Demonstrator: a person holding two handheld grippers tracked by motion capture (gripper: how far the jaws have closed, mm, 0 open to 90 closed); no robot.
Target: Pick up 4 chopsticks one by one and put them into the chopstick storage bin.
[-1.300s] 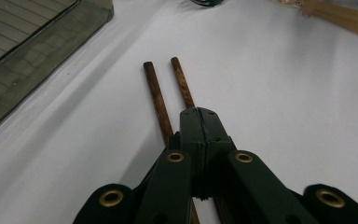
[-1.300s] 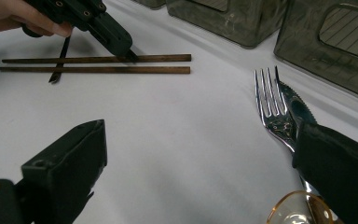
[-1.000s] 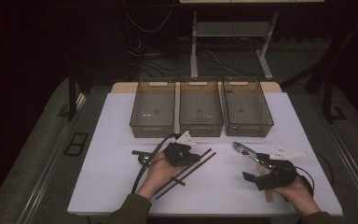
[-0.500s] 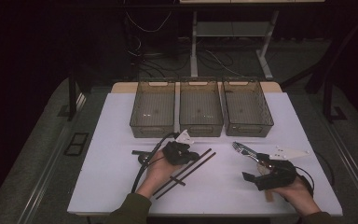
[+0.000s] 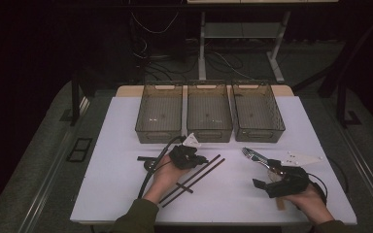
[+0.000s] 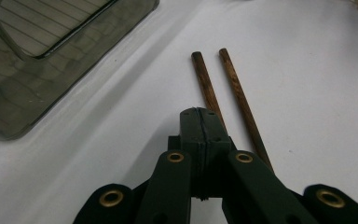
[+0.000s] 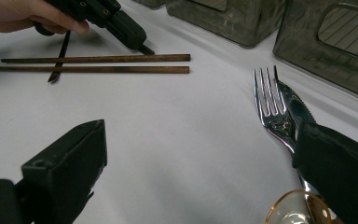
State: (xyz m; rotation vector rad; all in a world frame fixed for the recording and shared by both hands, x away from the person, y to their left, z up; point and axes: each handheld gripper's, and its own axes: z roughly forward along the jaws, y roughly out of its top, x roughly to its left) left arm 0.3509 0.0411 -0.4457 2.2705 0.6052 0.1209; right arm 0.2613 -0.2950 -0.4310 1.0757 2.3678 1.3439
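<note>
Fingers of the left gripper (image 6: pixel 200 116) are pressed together, now nearer the 2 brown wooden chopsticks (image 6: pixel 235 88), ready to nudge them; right gripper (image 7: pixel 200 172) jaws gape.

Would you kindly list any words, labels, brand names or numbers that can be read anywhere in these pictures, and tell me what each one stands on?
None: no readable text shows.
The three grey bins bear no label.
The chopsticks, fork and knife carry no legible mark.
The left gripper and right gripper show brass screws, no lettering.
The white flat piece near the fork is too small to tell.
</note>
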